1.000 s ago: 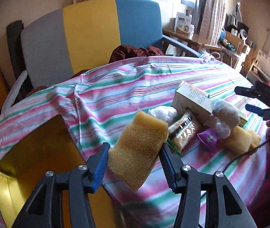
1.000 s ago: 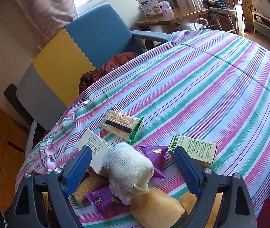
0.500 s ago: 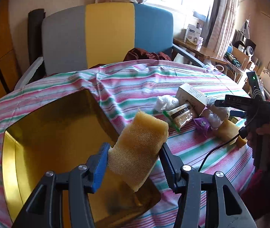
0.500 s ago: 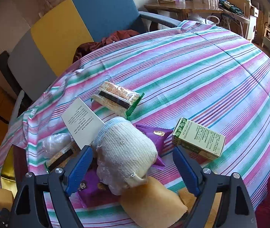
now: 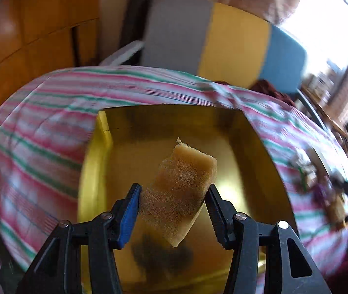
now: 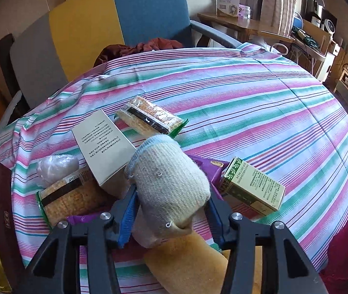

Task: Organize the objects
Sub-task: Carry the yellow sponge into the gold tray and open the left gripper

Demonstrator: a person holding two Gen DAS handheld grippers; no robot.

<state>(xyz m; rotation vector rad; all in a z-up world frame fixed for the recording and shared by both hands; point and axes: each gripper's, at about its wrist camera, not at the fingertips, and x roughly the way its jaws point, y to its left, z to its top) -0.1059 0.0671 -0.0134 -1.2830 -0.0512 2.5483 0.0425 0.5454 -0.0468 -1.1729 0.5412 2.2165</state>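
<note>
L gripper (image 5: 174,204) clamps a tan sponge (image 5: 185,186), jaws part closed on its lower half, pads pressing both sides; sponge tilts up and to the right, hanging over the inside of a gold box (image 5: 95,171) that sits on the striped tablecloth (image 5: 39,122). Sponge isn't touching the box floor as far as I can tell, view is motion-blurred. Chair w/ grey, yellow, blue back panels (image 5: 222,34) behind the table. R gripper (image 6: 171,214) has just been closing its jaws, now on a knitted off-white roll w/ blue rim (image 6: 171,183); pads press its sides near the bottom end, roll still in the pile on the cloth. Around it: white text box (image 6: 102,144) just left and touching it, cracker pack (image 6: 149,117) behind, second cracker pack (image 6: 68,196) at left under the white box, clear plastic bundle (image 6: 56,166) far left, purple packet (image 6: 213,169) under the roll on the right, green-white carton (image 6: 254,188) just right, apart from the roll. Another tan sponge (image 6: 188,262) lies below the roll, near the cloth edge. Gold box corner shows at left edge in R view.
</note>
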